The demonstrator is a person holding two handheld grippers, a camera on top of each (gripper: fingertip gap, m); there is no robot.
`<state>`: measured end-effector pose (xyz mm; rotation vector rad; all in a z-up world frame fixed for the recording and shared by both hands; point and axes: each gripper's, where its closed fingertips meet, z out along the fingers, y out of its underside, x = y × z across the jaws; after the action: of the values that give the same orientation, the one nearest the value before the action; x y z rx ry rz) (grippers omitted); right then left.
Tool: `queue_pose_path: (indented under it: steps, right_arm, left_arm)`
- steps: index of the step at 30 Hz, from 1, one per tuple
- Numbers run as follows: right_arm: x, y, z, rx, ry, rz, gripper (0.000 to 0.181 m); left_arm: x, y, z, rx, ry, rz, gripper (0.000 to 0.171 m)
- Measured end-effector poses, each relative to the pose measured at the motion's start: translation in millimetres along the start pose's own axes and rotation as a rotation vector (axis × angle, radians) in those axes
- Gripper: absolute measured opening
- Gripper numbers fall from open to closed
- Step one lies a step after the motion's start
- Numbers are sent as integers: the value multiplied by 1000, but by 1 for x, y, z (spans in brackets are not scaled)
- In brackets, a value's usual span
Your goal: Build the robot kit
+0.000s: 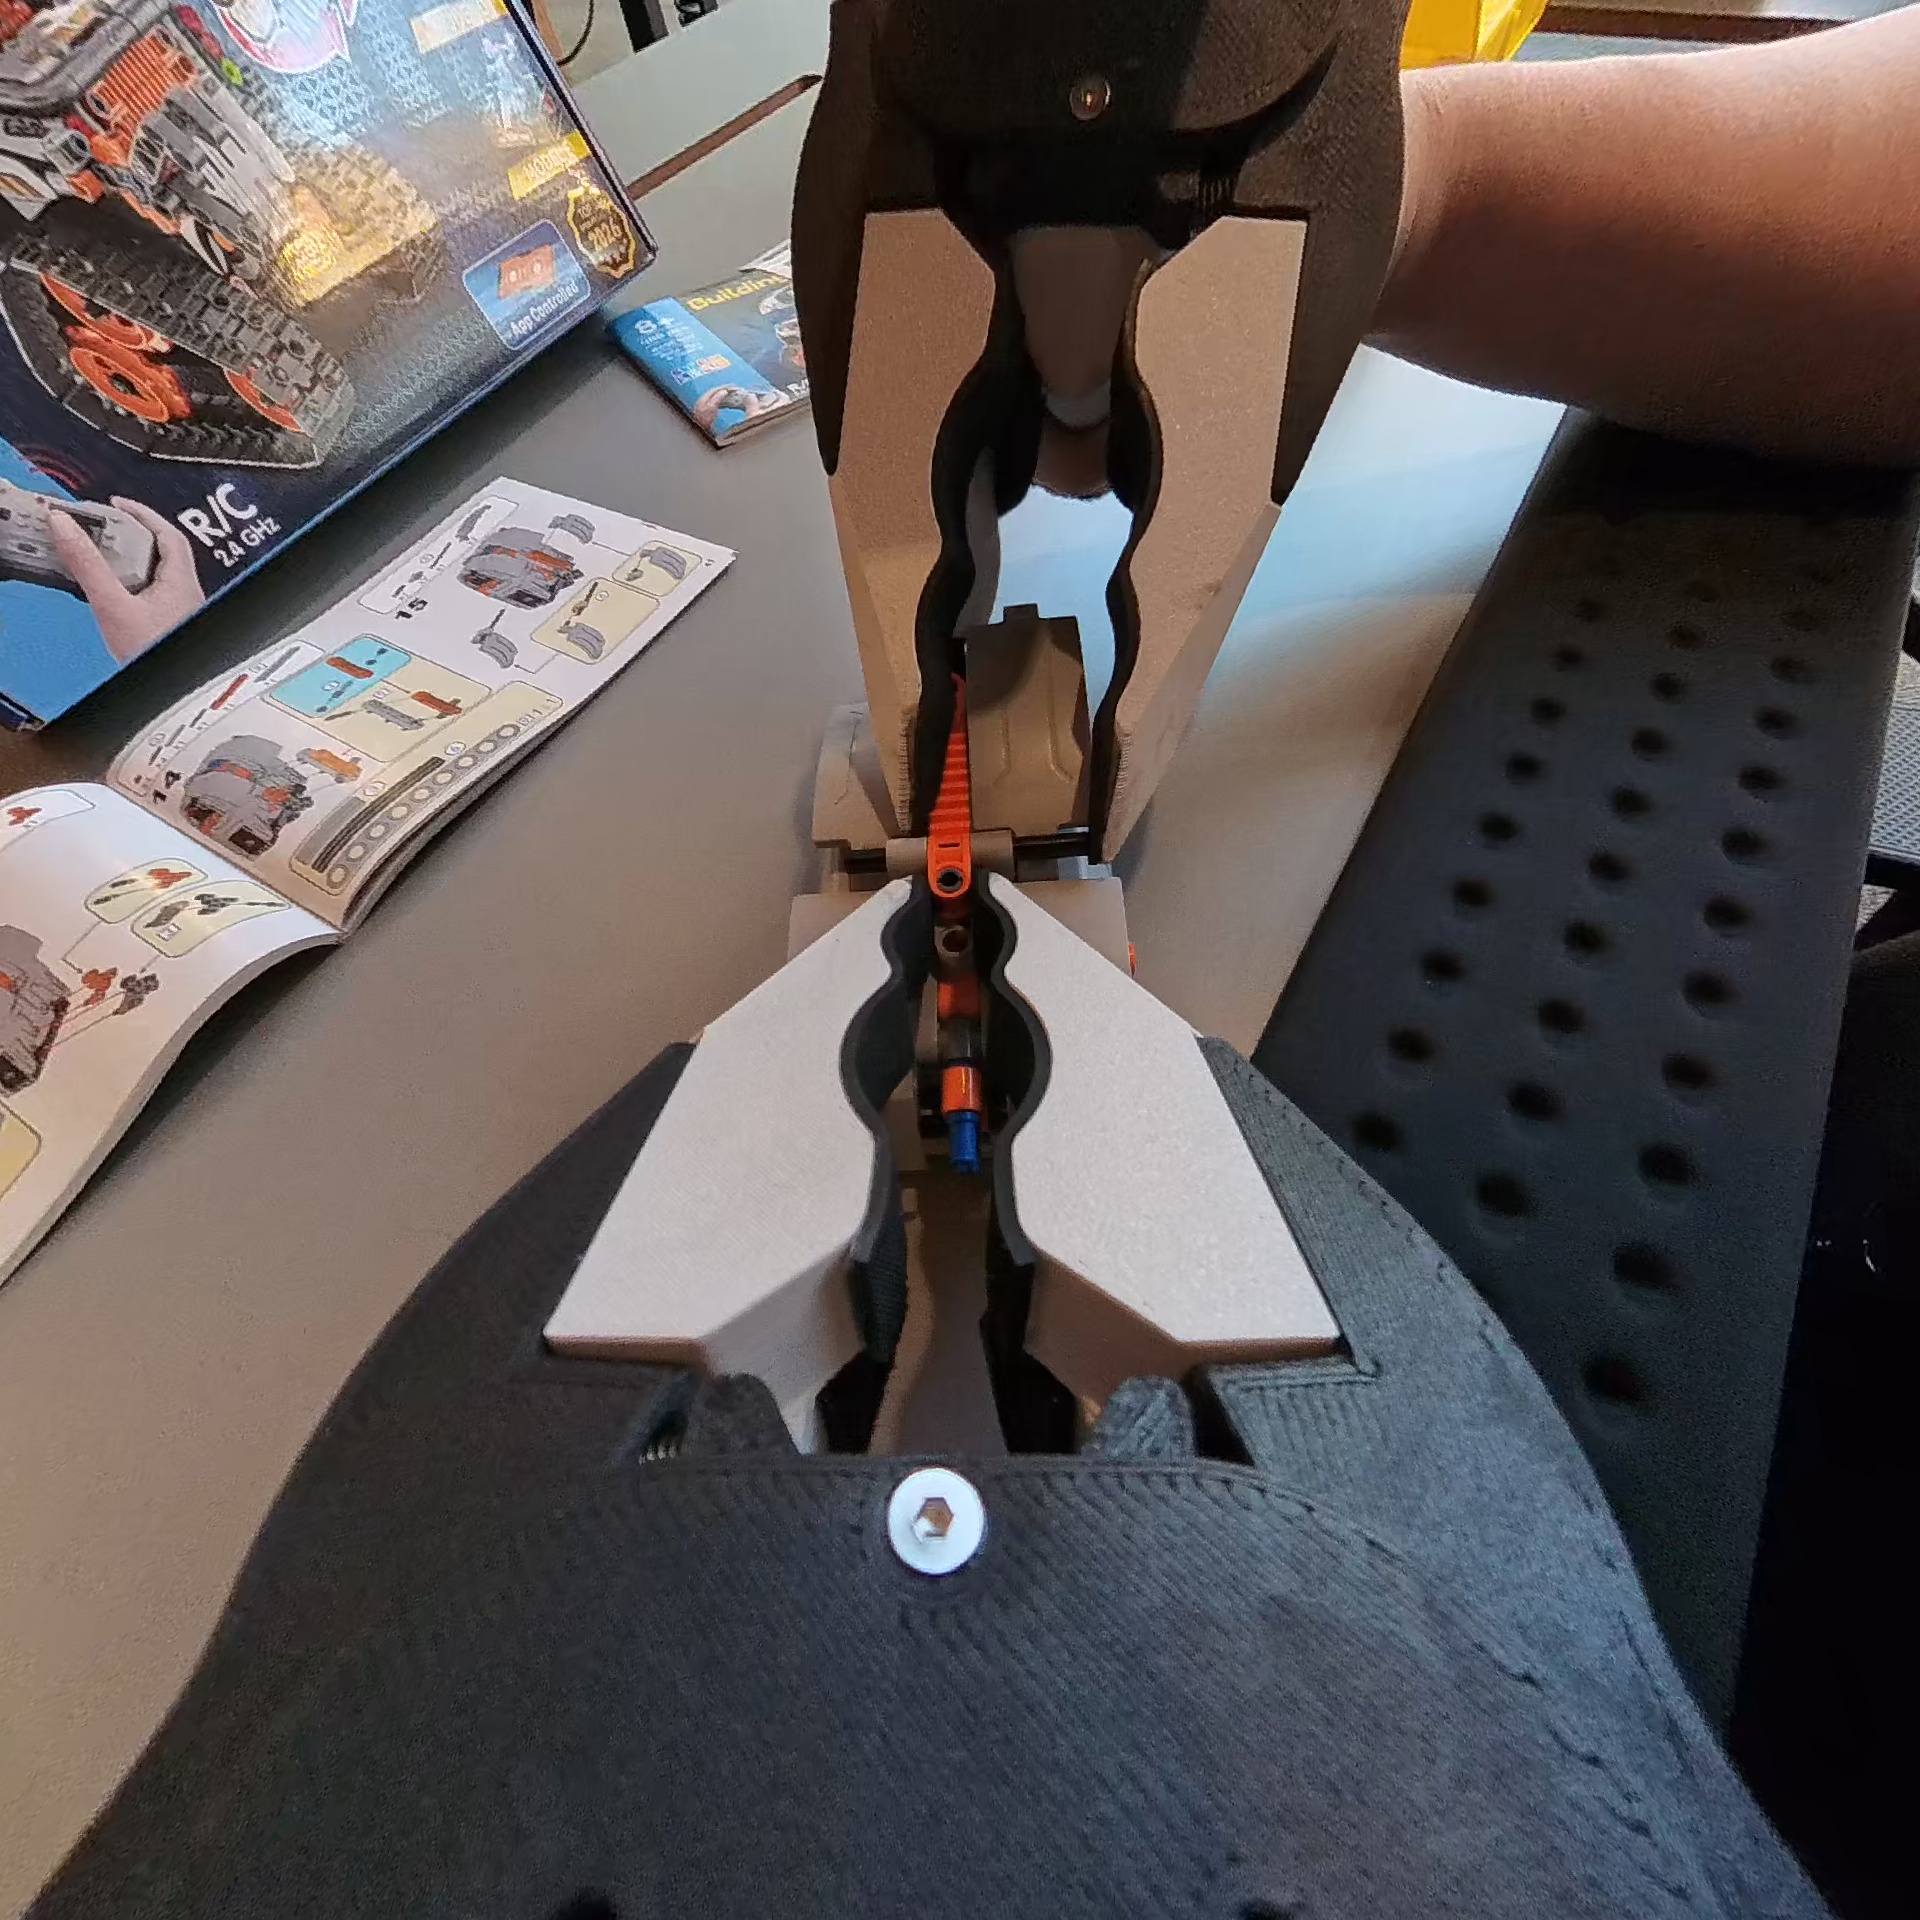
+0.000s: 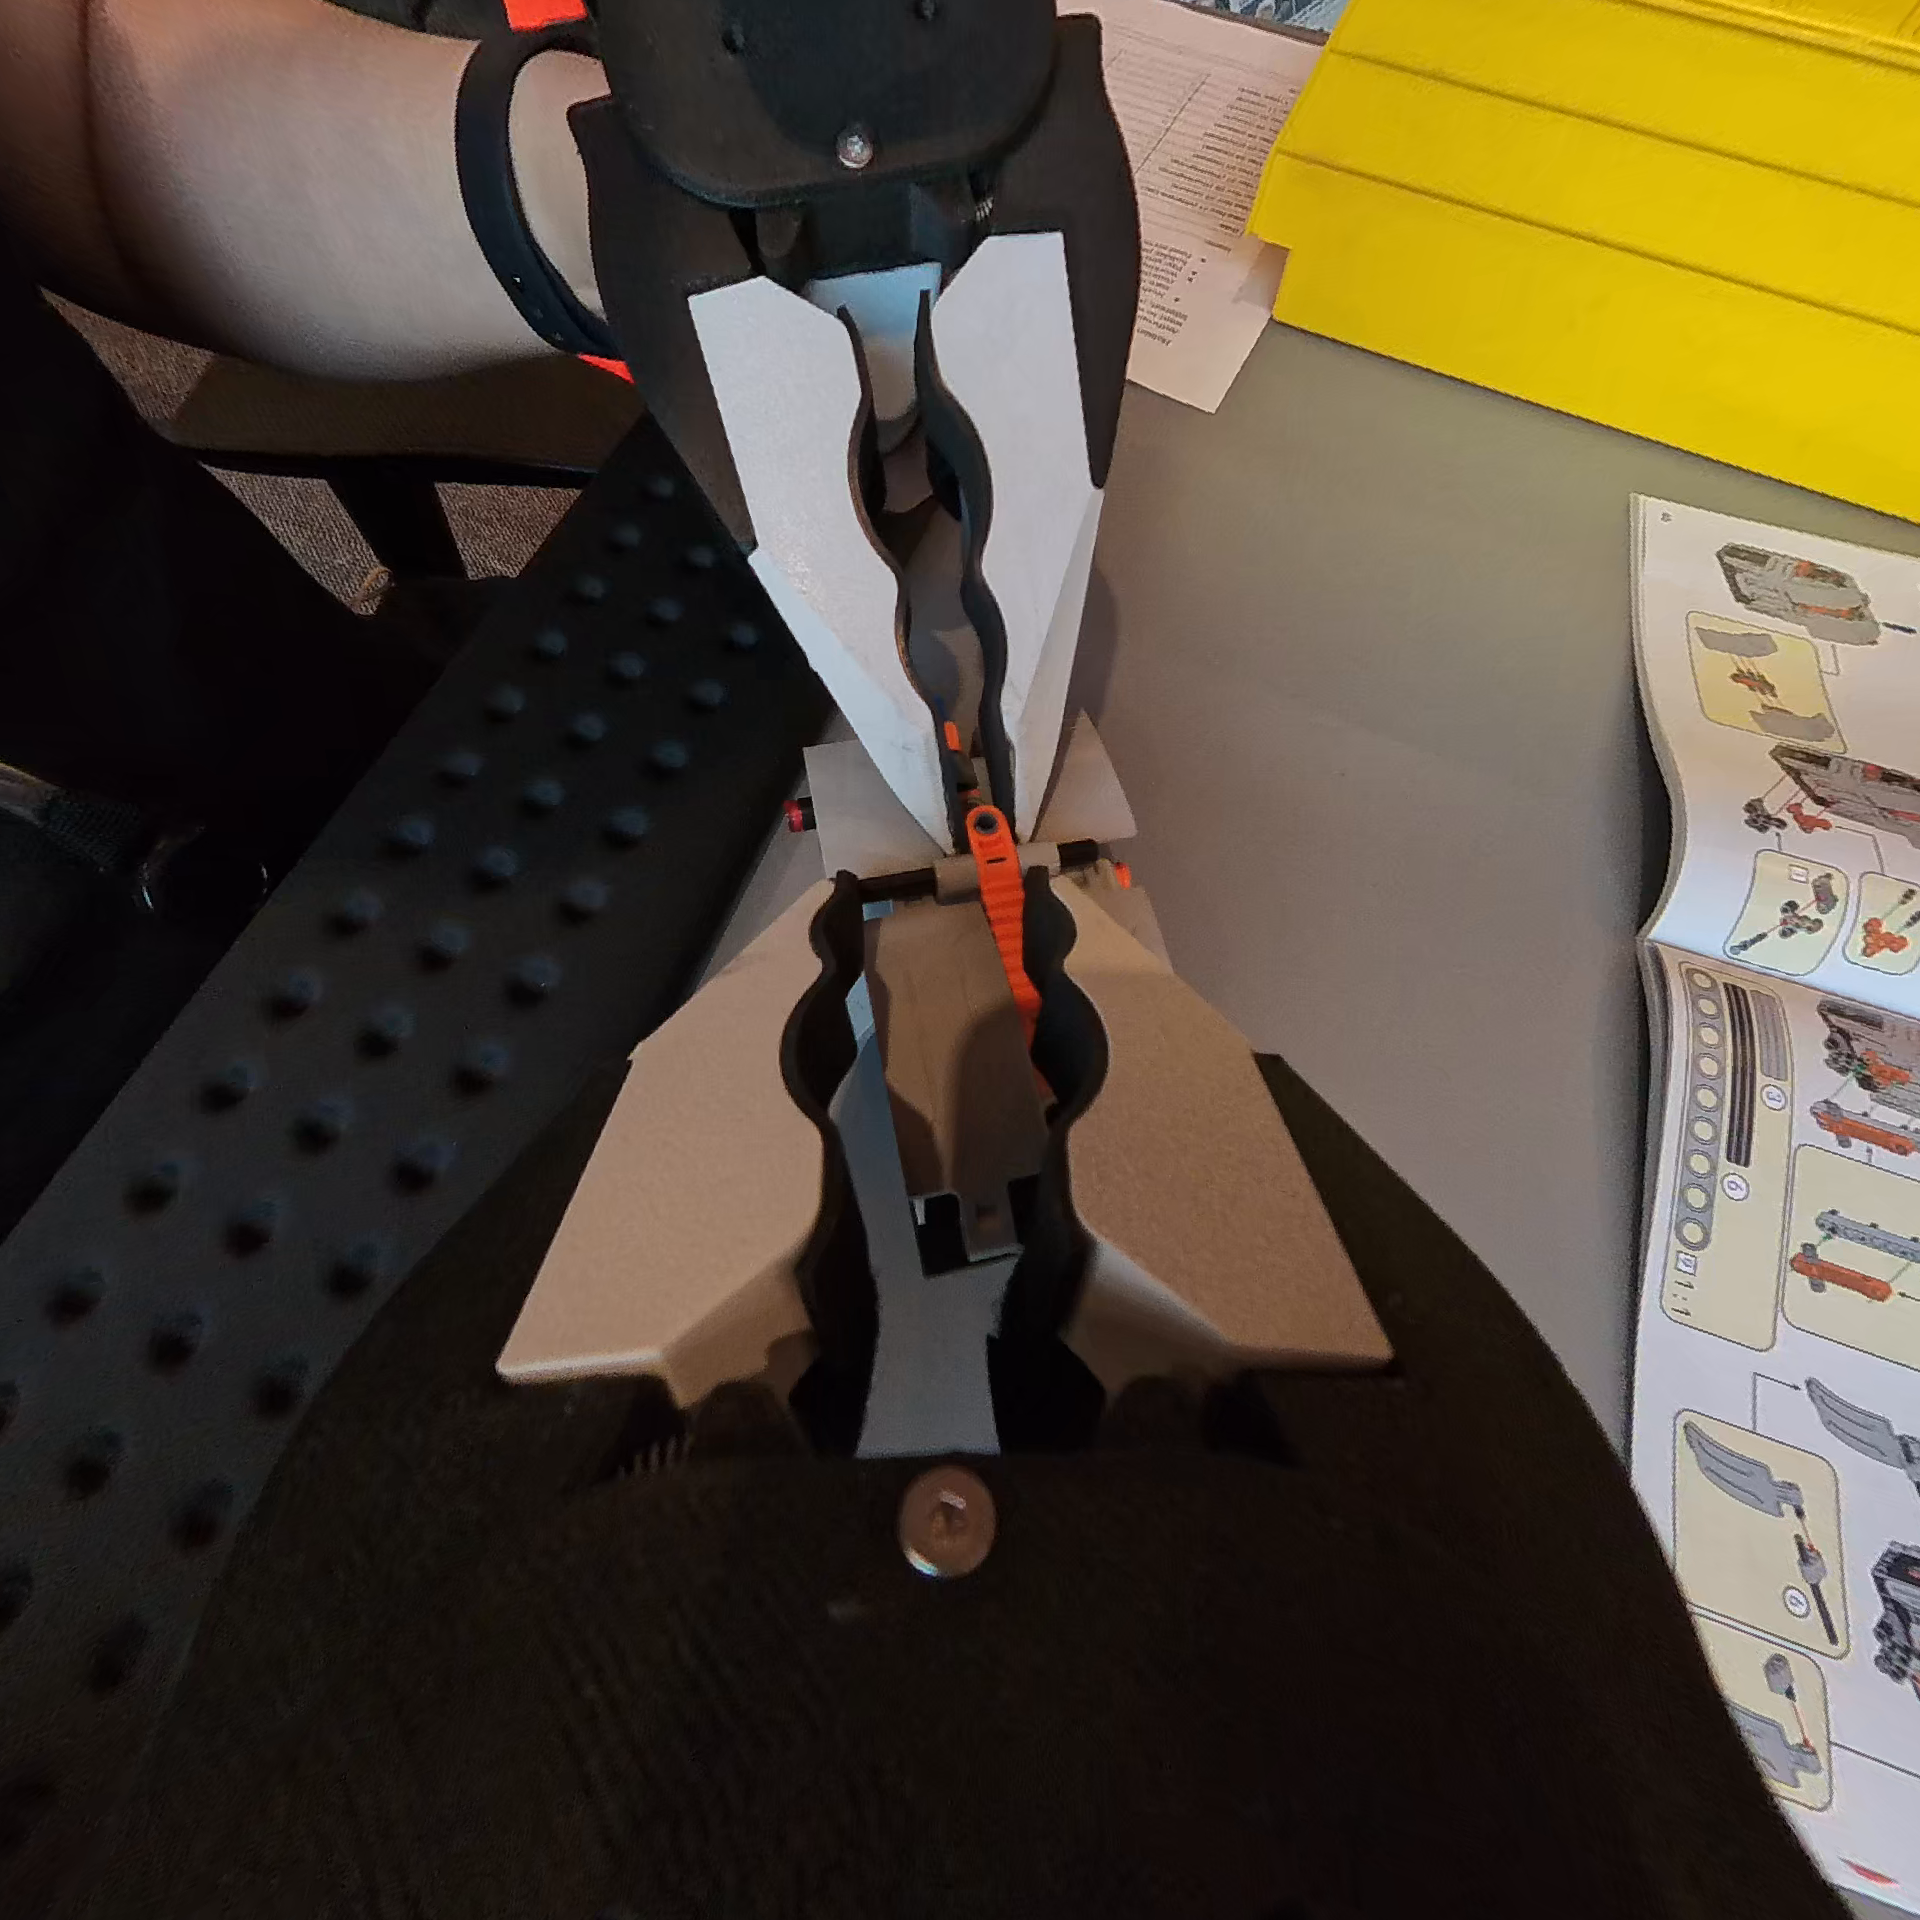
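A grey brick assembly (image 1: 1023,717) is held between both grippers above the grey table (image 1: 623,935). A toothed orange beam (image 1: 948,790) and a black axle (image 1: 1049,844) cross its middle. My left gripper (image 1: 951,885) is shut on the narrow end, with orange, black and blue pin parts (image 1: 961,1081) between its fingers. My right gripper (image 1: 1008,826) comes in from the opposite side, tip to tip with the left. In the right wrist view my right gripper (image 2: 945,890) is shut around the grey panel (image 2: 956,1070), with the orange beam (image 2: 1006,925) by its right finger. The left gripper (image 2: 982,823) faces it.
An open instruction booklet (image 1: 312,790) lies left on the table and shows in the right wrist view (image 2: 1787,1143). A blue toy box (image 1: 260,260) and small booklet (image 1: 727,353) sit behind. Yellow bins (image 2: 1610,208), a printed sheet (image 2: 1195,187), and a black perforated chair part (image 1: 1610,883) are nearby. Less than 4 cm separates the two grippers' tips.
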<state>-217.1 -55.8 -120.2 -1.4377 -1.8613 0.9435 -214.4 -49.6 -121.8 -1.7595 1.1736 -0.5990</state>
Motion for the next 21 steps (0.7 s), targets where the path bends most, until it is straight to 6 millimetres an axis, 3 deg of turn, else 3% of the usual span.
queue_pose_path:
  steps: [21]
  right_arm:
    - [1,0,1,18,6,4,29]
  left_arm:
    - [0,0,0,7,-8,5,5]
